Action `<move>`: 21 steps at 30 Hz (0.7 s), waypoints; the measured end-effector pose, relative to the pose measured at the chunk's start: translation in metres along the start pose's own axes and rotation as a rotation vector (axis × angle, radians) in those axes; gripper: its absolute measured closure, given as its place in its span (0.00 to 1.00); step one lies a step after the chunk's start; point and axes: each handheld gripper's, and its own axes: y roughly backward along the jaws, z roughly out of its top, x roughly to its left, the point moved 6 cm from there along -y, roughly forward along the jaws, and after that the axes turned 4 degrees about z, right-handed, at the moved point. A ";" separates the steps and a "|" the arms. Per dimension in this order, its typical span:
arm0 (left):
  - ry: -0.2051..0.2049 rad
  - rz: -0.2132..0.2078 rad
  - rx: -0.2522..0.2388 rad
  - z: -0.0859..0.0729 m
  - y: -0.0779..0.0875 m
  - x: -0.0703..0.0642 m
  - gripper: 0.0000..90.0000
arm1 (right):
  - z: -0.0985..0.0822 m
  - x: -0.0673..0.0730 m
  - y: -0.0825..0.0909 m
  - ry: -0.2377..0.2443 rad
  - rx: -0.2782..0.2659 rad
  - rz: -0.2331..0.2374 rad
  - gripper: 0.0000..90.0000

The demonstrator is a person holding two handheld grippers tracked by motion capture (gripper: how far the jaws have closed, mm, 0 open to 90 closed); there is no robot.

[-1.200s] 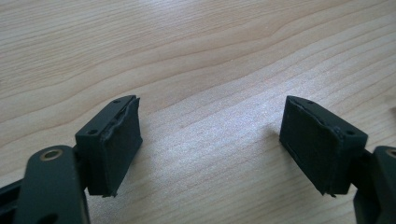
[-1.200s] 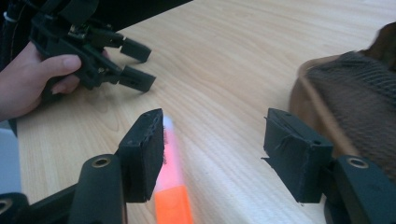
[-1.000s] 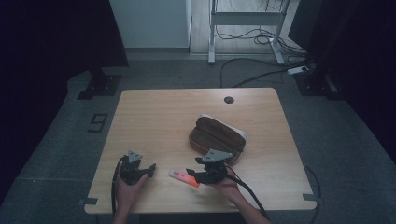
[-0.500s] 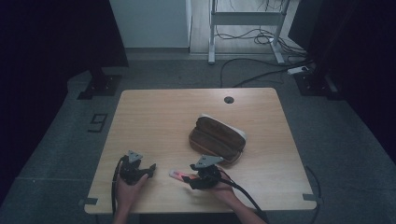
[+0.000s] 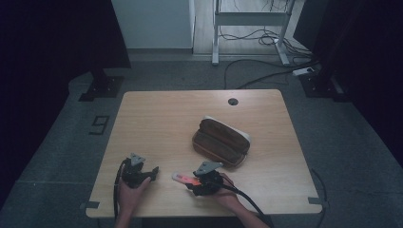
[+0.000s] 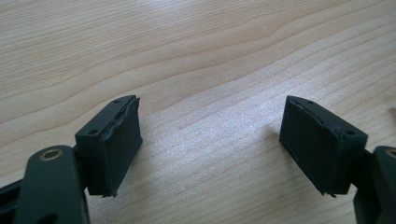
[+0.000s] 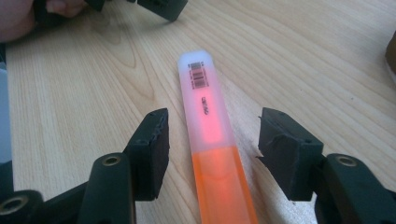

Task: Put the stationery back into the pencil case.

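An orange marker (image 7: pixel 210 135) with a frosted cap and a barcode lies flat on the wooden table (image 5: pixel 166 123). My right gripper (image 7: pixel 215 126) straddles it. Its jaws have just been closing, and a gap remains on each side, so the pads are clear of the marker. From above, the marker (image 5: pixel 183 178) pokes out to the left of the right gripper (image 5: pixel 192 183) near the front edge. My left gripper (image 6: pixel 210 126) rests open over bare wood with nothing between its jaws. In the high view the left gripper (image 5: pixel 153 172) sits at the front left.
A brown pencil case (image 5: pixel 221 141) lies open right of the table's middle, just behind the right hand. A round cable hole (image 5: pixel 233 101) is near the far edge. Cables trail from both grippers over the front edge.
The right gripper has sunk toward the table and come slightly nearer the front edge, its jaws now around the marker. The left gripper and the marker have stayed put.
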 end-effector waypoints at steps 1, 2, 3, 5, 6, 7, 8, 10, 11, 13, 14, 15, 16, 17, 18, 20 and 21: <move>0.000 0.000 0.000 0.000 0.000 0.000 0.23 | 0.000 0.000 0.000 0.001 0.002 0.000 0.48; 0.000 0.000 0.000 0.000 0.000 0.000 0.23 | -0.001 0.000 0.000 0.003 0.006 -0.002 0.49; 0.000 0.000 0.000 0.000 0.000 0.000 0.23 | -0.001 0.001 -0.001 0.006 0.010 -0.003 0.50; 0.000 0.001 0.000 0.000 0.000 0.000 0.23 | -0.002 0.001 -0.001 0.012 0.019 -0.006 0.51; 0.000 0.001 0.000 0.000 0.000 0.000 0.23 | -0.003 0.001 -0.001 0.014 0.024 -0.008 0.52; 0.000 0.000 0.000 0.000 0.000 0.000 0.23 | -0.003 0.001 -0.001 0.017 0.029 -0.007 0.52; 0.000 0.000 0.000 0.000 0.000 0.000 0.23 | -0.004 0.000 -0.002 0.018 0.035 -0.011 0.53; 0.000 0.001 -0.001 0.000 0.000 0.000 0.23 | -0.005 0.000 -0.002 0.017 0.040 -0.012 0.54; 0.000 0.000 0.000 0.000 0.000 0.000 0.23 | -0.005 0.000 -0.002 0.015 0.044 -0.012 0.55; 0.000 0.001 0.000 0.000 0.000 0.000 0.23 | -0.006 -0.001 -0.002 0.014 0.042 -0.016 0.57; 0.000 0.000 -0.001 0.000 0.000 0.000 0.23 | -0.006 -0.001 -0.002 0.014 0.043 -0.016 0.58; 0.000 0.001 0.000 0.000 0.000 0.000 0.23 | -0.006 -0.001 -0.002 0.014 0.044 -0.017 0.59; 0.000 0.000 0.000 0.000 0.000 0.000 0.23 | -0.006 -0.002 -0.002 0.014 0.045 -0.021 0.61; -0.001 0.000 -0.001 0.000 0.000 0.000 0.23 | -0.006 -0.002 -0.001 0.017 0.042 -0.029 0.63; 0.000 0.000 0.000 0.000 0.000 0.000 0.23 | -0.006 -0.002 -0.001 0.015 0.041 -0.030 0.65; 0.000 0.000 0.000 0.000 0.000 0.000 0.23 | -0.006 -0.003 -0.001 0.011 0.039 -0.038 0.69; 0.000 0.000 0.000 0.000 0.000 0.000 0.23 | -0.006 -0.004 -0.001 0.012 0.039 -0.040 0.71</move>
